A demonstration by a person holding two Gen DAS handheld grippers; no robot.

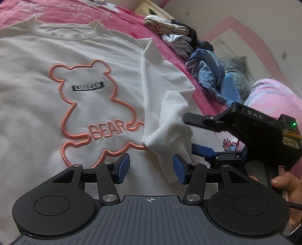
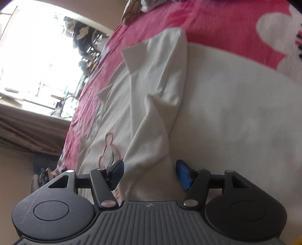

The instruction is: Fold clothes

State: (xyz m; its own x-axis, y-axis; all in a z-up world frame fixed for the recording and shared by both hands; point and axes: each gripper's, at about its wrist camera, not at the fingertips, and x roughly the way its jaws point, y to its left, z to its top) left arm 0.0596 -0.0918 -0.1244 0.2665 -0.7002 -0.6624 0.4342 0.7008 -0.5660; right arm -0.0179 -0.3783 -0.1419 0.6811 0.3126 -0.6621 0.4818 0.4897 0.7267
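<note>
A white sweatshirt (image 1: 56, 113) with an orange bear outline (image 1: 94, 113) lies flat on the pink bed cover (image 1: 169, 47). Its sleeve (image 1: 169, 122) is folded in over the body and stands bunched up. My left gripper (image 1: 152, 167) hovers open over the lower front, and the sleeve's cuff lies by its right finger. From the right, my right gripper (image 1: 188, 133) straddles the bunched sleeve edge with its jaws wide. In the right wrist view the sleeve (image 2: 156, 113) runs between that gripper's (image 2: 150, 174) fingers, and the pads do not pinch it. The sweatshirt body (image 2: 236, 113) spreads to the right.
A pile of unfolded clothes (image 1: 188, 43) and a blue garment (image 1: 207, 71) lie along the bed's far right edge. A hand (image 1: 288, 186) holds the right gripper's handle. A cream cabinet (image 1: 151, 9) stands behind the bed. A bright window (image 2: 37, 56) is beyond the bed.
</note>
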